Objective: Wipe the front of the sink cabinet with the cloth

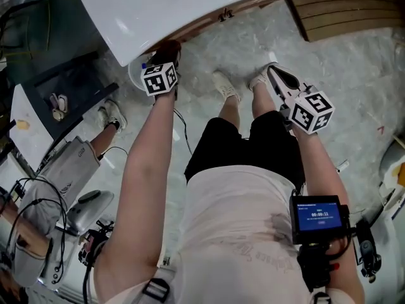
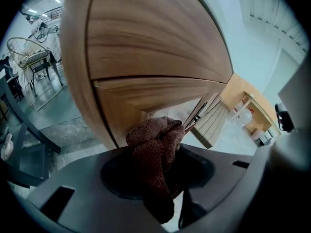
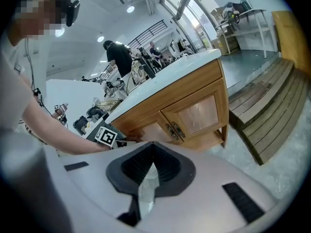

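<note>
Brown cloth, clenched in the left gripper, hides its jaws near the sink cabinet front; contact unclear. Only the right gripper view shows that gripper's jaws together, empty.

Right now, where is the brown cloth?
The brown cloth is pinched in the left gripper. In the left gripper view it sits close in front of the wooden cabinet front, just below the white sink.

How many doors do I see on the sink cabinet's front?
2. The right-hand door, with a pale panel, shows whole; the left-hand door beside it shows only partly. More may be hidden further left.
</note>
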Available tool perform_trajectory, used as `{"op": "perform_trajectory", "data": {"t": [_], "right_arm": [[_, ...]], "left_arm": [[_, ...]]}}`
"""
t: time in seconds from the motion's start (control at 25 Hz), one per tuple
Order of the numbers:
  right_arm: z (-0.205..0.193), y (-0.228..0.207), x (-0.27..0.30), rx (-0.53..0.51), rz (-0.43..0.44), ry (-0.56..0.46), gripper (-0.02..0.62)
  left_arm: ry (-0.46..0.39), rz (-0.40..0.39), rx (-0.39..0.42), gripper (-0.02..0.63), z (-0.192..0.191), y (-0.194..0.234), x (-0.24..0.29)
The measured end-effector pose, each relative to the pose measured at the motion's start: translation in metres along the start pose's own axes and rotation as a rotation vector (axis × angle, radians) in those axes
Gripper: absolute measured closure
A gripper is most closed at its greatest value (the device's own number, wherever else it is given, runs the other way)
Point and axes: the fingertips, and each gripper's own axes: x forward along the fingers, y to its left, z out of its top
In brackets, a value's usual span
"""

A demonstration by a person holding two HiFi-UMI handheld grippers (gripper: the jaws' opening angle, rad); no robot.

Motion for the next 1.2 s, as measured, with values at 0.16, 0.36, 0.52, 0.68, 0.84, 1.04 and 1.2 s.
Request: {"op": "perform_trajectory", "data": {"t": [0.16, 0.36, 0.52, 0.68, 0.84, 1.04, 1.2], "right_arm": [[0.003, -0.001, 0.011, 0.000, 0.014, 0.001, 0.583], [0.007, -0.012, 0.012, 0.002, 0.022, 0.000, 0.583], [0.006, -0.019, 0.005, 0.004, 0.023, 0.009, 0.583], [0.001, -0.023, 0.005, 0.008, 0.020, 0.022, 0.583], [-0.001, -0.032, 0.003, 0.018, 0.016, 0.020, 0.583], [-0.005, -0.045, -0.001, 0.029, 0.010, 0.015, 0.583], [-0.010, -0.054, -0.003, 0.036, 0.003, 0.011, 0.583]], "left_arm": [[-0.015, -0.018, 0.018, 0.433, 0.009, -0.021, 0.008], [-0.036, -0.072, 0.020, 0.433, 0.026, -0.059, 0.025], [-0.053, -0.099, -0.003, 0.433, 0.041, -0.085, 0.035], [-0.072, -0.131, -0.046, 0.433, 0.054, -0.109, 0.045], [-0.066, -0.159, -0.037, 0.433, 0.058, -0.133, 0.059], [-0.062, -0.187, -0.064, 0.433, 0.062, -0.157, 0.080], [-0.053, -0.208, -0.042, 0.433, 0.063, -0.174, 0.097]]}}
